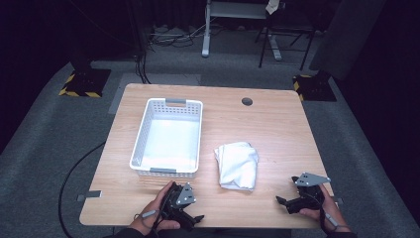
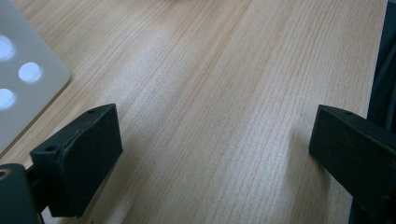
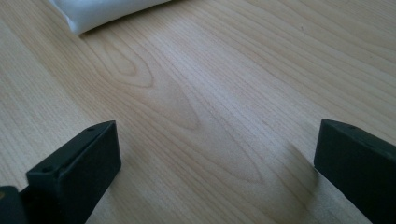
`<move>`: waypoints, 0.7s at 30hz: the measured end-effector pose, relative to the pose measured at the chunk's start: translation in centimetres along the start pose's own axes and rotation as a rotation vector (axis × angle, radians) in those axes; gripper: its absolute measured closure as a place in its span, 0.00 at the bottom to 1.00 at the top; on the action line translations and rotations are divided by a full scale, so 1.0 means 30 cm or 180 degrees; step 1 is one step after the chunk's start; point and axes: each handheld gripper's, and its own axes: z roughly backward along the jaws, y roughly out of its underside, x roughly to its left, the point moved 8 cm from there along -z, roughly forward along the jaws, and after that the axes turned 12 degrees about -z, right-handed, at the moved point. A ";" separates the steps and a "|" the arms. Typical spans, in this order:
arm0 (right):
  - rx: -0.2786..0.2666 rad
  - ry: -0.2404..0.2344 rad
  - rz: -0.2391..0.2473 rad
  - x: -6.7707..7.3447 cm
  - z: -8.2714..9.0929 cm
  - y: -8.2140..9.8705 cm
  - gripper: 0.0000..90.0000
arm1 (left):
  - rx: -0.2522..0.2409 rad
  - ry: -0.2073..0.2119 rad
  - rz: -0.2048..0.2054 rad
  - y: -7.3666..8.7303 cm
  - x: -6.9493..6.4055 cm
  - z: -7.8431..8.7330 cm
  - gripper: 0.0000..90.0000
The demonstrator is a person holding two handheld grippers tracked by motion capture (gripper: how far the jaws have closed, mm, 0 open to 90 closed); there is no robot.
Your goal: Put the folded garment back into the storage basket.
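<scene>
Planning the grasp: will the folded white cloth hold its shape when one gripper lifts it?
Probably not. The white cloth lies in soft, rumpled folds, so it would likely sag and unfold. It looks light, and pushed across the wooden table it would probably bunch.

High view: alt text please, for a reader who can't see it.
A folded white cloth lies on a light wooden table beside an empty white perforated plastic basket. At the near edge, the left gripper and right gripper rest open.
</scene>
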 end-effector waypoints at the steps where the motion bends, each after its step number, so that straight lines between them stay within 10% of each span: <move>1: 0.0008 0.0012 0.0016 0.002 0.001 -0.001 0.01 | -0.0004 -0.0001 -0.0004 0.000 0.000 0.000 0.03; 21: 0.0082 0.0054 0.0076 0.017 -0.001 -0.013 0.03 | -0.0005 -0.0001 -0.0003 0.000 0.000 0.000 0.03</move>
